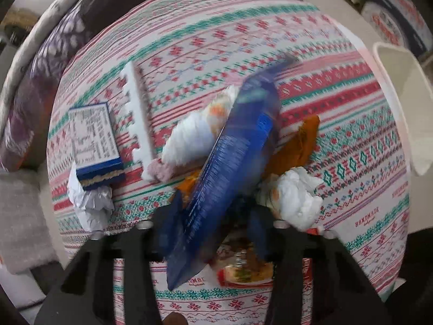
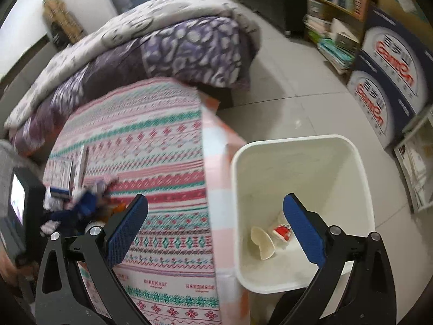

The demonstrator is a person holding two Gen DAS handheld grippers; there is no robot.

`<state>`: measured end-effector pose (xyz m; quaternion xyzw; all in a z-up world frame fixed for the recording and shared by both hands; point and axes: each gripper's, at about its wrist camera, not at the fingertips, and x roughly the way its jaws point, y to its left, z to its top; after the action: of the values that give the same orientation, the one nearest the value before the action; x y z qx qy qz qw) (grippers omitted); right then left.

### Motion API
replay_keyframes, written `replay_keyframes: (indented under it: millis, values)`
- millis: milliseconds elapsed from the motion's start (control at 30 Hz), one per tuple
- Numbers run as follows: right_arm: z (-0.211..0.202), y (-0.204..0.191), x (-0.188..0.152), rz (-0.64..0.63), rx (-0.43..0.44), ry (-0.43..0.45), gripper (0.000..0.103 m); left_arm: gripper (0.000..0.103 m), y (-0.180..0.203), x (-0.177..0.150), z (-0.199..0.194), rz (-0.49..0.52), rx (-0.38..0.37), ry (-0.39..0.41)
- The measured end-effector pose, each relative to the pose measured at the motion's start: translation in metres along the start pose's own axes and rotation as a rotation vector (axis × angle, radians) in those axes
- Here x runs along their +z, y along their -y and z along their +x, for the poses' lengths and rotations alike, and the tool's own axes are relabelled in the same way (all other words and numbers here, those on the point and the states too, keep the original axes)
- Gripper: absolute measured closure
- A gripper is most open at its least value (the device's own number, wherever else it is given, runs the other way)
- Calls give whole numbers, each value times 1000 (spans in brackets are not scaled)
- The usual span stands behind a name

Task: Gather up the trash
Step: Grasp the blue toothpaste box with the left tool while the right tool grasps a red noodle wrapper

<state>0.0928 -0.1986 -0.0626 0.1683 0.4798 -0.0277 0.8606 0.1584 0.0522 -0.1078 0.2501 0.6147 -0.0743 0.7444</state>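
Observation:
My left gripper (image 1: 216,216) is over the patterned tablecloth (image 1: 297,54), with a long blue wrapper (image 1: 232,157), blurred, standing between its fingers; whether the pads grip it I cannot tell. Around it lie crumpled white tissues (image 1: 194,135) (image 1: 295,197), an orange wrapper (image 1: 297,146) and a red snack packet (image 1: 246,273). My right gripper (image 2: 216,227) is open and empty, its right finger above the white bin (image 2: 297,162), its left finger over the table's edge. The bin holds a paper cup (image 2: 262,242) and a red-and-white wrapper (image 2: 282,231).
A blue-and-white small box (image 1: 94,138), a white foam strip (image 1: 138,119) and crumpled paper (image 1: 92,203) lie on the table's left. A folded purple quilt (image 2: 162,54) lies beyond the table. Cardboard boxes (image 2: 389,81) and a bookshelf (image 2: 338,8) stand right of the bin.

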Motion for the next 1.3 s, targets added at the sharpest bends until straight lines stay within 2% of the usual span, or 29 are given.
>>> replay_keyframes:
  millis: [133,300,600,667,800,967,1000,1033,1067,1167,1233,1300]
  values:
    - [-1,-21,-5,-72,21,9,7,79,-23,-7,-10,-68,-49,45]
    - [-3,-55,-16,-187,93,20,7,79,-58,-21,-35,-197,-131,141]
    - [0,-145,-62,-536,268,-28,8,79,-100,-51,-89,-410,-159,317]
    - [3,-166,-79,-630,294,-45,10,79,-112,-58,-97,-454,-176,347]
    - [11,-199,-107,-797,265,-57,13,79,-118,-69,-105,-505,-184,384]
    - [31,-216,-122,-857,223,-89,16,79,-124,-82,-102,-518,-166,376]
    - [35,-218,-123,-862,215,-96,18,79,-126,-84,-100,-521,-167,373]
    - [40,-219,-124,-864,208,-111,27,79,-127,-86,-99,-522,-164,370]
    - [45,-220,-126,-860,204,-127,42,79,-129,-88,-97,-524,-161,368]
    - [53,-217,-122,-813,228,-159,60,79,-132,-91,-95,-532,-157,362]
    - [48,-217,-117,-788,244,-146,68,79,-133,-92,-94,-541,-158,365]
    - [39,-214,-108,-743,281,-124,69,79,-134,-92,-96,-550,-162,376]
